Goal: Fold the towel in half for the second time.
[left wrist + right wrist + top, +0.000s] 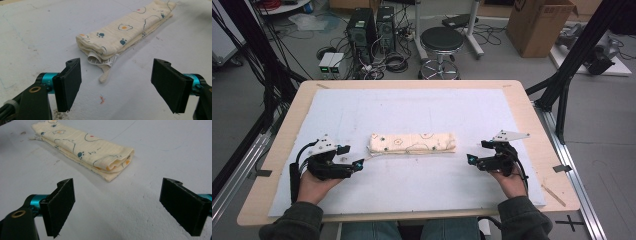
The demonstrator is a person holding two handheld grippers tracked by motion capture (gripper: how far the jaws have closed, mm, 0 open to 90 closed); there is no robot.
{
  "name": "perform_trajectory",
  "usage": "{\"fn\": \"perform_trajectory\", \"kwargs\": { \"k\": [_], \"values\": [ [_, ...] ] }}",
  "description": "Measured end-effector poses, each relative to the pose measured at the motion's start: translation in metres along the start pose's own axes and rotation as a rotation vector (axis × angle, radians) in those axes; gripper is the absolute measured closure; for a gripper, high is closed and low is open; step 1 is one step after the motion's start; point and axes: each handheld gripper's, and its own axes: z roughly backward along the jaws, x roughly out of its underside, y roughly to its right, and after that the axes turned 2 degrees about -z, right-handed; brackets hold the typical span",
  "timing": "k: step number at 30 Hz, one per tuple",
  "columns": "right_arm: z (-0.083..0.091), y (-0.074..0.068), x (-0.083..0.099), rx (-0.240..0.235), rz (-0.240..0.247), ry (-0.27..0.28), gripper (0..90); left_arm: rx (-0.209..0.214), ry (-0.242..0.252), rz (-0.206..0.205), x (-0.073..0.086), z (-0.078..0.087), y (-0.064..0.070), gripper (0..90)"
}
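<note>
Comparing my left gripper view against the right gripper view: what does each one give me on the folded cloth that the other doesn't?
Left gripper view alone: the cloth's end with the printed care label and a thin loop hanging out onto the white mat, plus a fried-egg print.

Right gripper view alone: the opposite end, where the stacked folded layers show edge-on, with no label.

Both: the same cream folded cloth with paw prints lying flat on the mat, ahead of open jaws and untouched, for the left gripper and the right gripper alike.
</note>
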Motion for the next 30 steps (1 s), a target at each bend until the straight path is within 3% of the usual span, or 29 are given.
{"fn": "perform_trajectory", "kwargs": {
  "k": [23, 30],
  "values": [
    [0.012, -0.008, 0.019, 0.007, 0.010, 0.012, 12.3, -0.006, -0.016, -0.023, 0.018, 0.010, 0.012, 24.8],
    [0.017, -0.013, 0.024, 0.004, 0.027, 0.018, 12.3, -0.013, -0.022, -0.038, 0.023, 0.015, 0.021, 24.8]
  ]
}}
